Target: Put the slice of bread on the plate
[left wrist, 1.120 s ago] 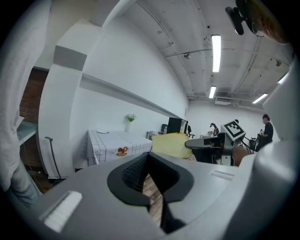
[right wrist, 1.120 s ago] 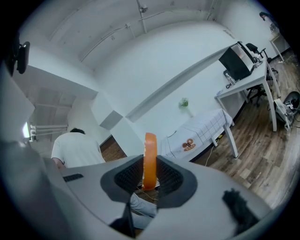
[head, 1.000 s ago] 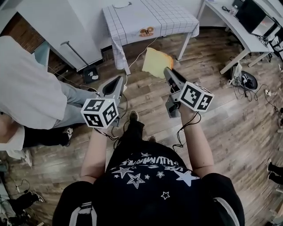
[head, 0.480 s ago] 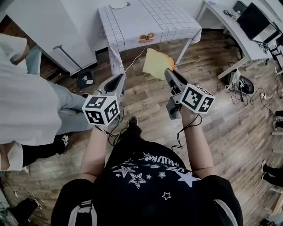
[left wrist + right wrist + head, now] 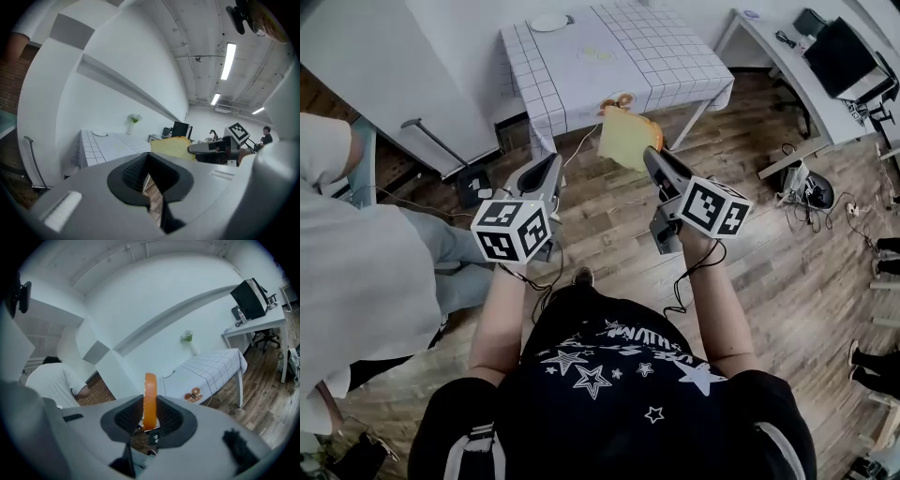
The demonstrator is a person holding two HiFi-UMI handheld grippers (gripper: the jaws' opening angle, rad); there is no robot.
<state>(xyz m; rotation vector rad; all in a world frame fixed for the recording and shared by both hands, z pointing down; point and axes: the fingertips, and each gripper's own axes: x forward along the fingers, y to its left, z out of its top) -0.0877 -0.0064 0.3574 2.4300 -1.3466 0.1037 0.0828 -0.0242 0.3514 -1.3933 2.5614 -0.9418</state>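
A yellow slice of bread [image 5: 625, 137] with an orange crust stands on edge in my right gripper [image 5: 648, 156], which is shut on its lower corner. Seen edge-on in the right gripper view, the bread [image 5: 150, 398] sits between the black pads. It hangs over the wooden floor just short of the near edge of the white checked table [image 5: 656, 47]. A white plate [image 5: 551, 22] lies at the table's far left; it shows in the left gripper view as the plate [image 5: 100, 133]. My left gripper [image 5: 546, 170] is beside the right one, shut and holding nothing.
A person in a white shirt [image 5: 356, 281] stands close on the left. A white cabinet [image 5: 384, 66] is left of the table, and a desk with a monitor [image 5: 839, 52] is at the right. Cables [image 5: 811, 187] lie on the floor. A flower vase [image 5: 188, 339] stands behind the table.
Both grippers and the bread have moved forward toward the table, which now sits nearer in the head view. The right gripper's hold on the bread is unchanged.
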